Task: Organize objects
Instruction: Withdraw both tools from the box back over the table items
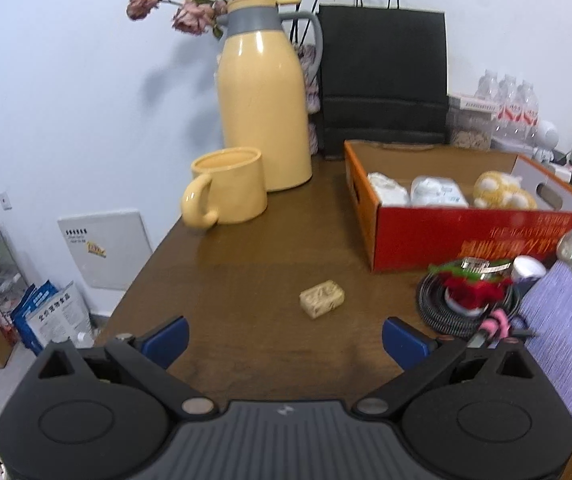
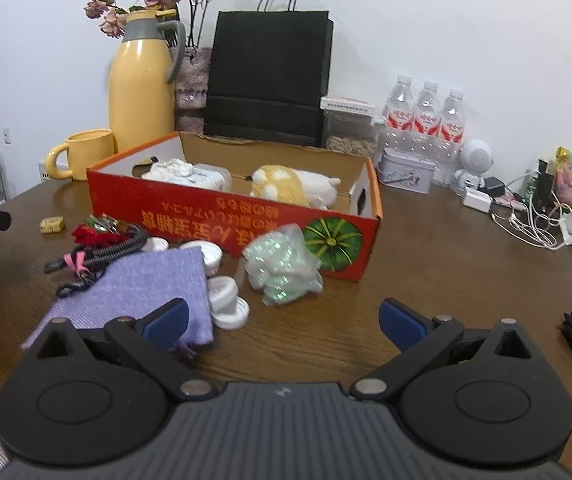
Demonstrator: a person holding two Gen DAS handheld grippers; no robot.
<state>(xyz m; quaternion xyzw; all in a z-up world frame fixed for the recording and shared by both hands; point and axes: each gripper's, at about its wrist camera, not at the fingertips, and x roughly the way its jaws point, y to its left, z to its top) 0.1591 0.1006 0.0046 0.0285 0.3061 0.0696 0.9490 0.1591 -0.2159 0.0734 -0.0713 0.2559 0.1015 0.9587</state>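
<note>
**Both grippers empty, loose items waiting beside the box**

From the left: the left gripper (image 1: 283, 338) hangs spread wide and empty, low over the brown wooden table (image 1: 245, 272), aimed at the small tan patterned block (image 1: 322, 300) lying alone ahead of it. I'd judge that the next pickup, bound for the red cardboard box (image 2: 221, 224). The right gripper (image 2: 283, 322) is likewise spread and empty, facing what looks like a crumpled iridescent plastic bag (image 2: 281, 268) against the box front
</note>
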